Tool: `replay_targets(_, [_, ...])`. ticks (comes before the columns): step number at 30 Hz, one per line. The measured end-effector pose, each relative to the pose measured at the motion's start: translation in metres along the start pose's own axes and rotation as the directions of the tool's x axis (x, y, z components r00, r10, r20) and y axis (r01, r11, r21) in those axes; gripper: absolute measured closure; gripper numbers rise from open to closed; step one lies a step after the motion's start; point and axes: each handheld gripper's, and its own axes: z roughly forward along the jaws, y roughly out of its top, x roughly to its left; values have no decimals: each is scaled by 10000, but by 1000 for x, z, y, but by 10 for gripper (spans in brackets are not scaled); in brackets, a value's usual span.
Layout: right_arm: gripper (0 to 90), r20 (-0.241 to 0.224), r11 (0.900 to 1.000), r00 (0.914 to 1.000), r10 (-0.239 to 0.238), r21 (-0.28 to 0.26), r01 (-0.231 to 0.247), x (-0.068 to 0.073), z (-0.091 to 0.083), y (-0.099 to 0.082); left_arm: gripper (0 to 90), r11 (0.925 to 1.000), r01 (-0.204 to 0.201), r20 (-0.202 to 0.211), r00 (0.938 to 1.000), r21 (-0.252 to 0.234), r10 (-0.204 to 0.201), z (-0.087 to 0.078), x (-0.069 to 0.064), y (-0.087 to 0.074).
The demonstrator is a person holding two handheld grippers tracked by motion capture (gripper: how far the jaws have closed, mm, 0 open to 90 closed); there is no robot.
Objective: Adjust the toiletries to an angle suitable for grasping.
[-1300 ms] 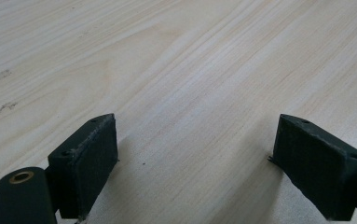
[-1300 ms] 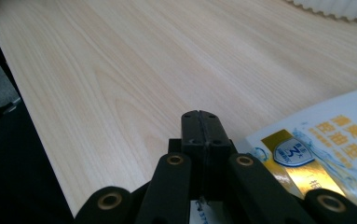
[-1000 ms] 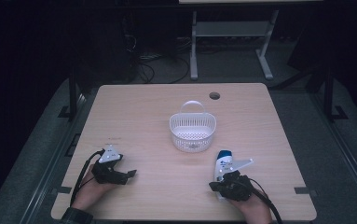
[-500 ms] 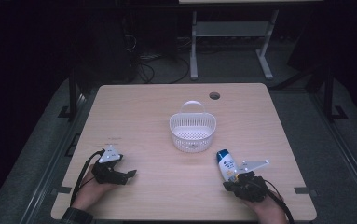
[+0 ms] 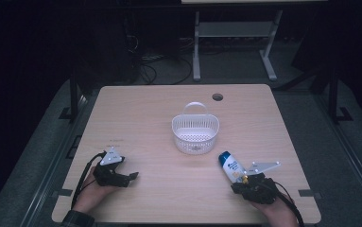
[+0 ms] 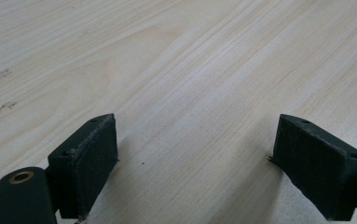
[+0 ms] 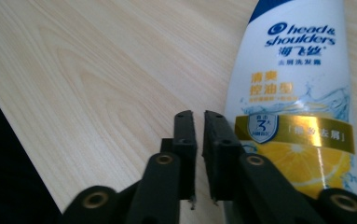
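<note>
The work in hand looks like getting the shampoo bottle (image 5: 231, 166) into the white basket (image 5: 195, 133), and it stands at the approach: the bottle lies flat on the tabletop (image 5: 145, 109), blue cap pointing toward eleven o'clock, just off the basket's five o'clock corner and not yet gripped. In the high view the right gripper (image 5: 243, 181) sits at the bottle's base end, toward five o'clock of it. Its own view shows the two black fingers (image 7: 185, 140) nearly together, with a thin slit between them that has just been widening; nothing sits in that slit, and the bottle (image 7: 293, 98) lies alongside at about two o'clock of the tips, beside them, not between them. The left gripper (image 5: 132, 177) rests low at the tabletop's seven o'clock area, well apart from both bottle and basket; its fingers (image 6: 84, 156) stand wide apart over bare wood, holding nothing. The next move, as I judge it, calls for the right fingers to spread much wider than the bottle's body, shift sideways to straddle it near the label, then close and lift it toward eleven o'clock over the basket rim. The smooth, rounded plastic may roll or slip if it is caught off-centre.
</note>
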Motion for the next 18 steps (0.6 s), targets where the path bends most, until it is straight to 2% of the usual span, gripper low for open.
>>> replay_targets(4, [698,-166,9996,9997,158,-226,-162,-1,-5,2,131,10000,7,1,10000,1,-7,0,0,0])
replay_targets(7, [589,-370,9984,9987,342,-428,-358,0,-8,5,130,10000,7,2,10000,-2,-7,0,0,0])
replay_targets(11, [479,-316,9959,9990,311,-843,-337,3,-12,9,131,10000,19,7,10000,-36,-19,0,0,0])
replay_targets(14, [426,-213,9945,9994,273,-1007,-293,4,-14,13,131,10000,15,0,10000,-34,-15,0,0,0])
replay_targets(18, [403,-158,9924,9996,238,-1206,-255,4,-18,17,131,10000,15,0,10000,-34,-15,0,0,0])
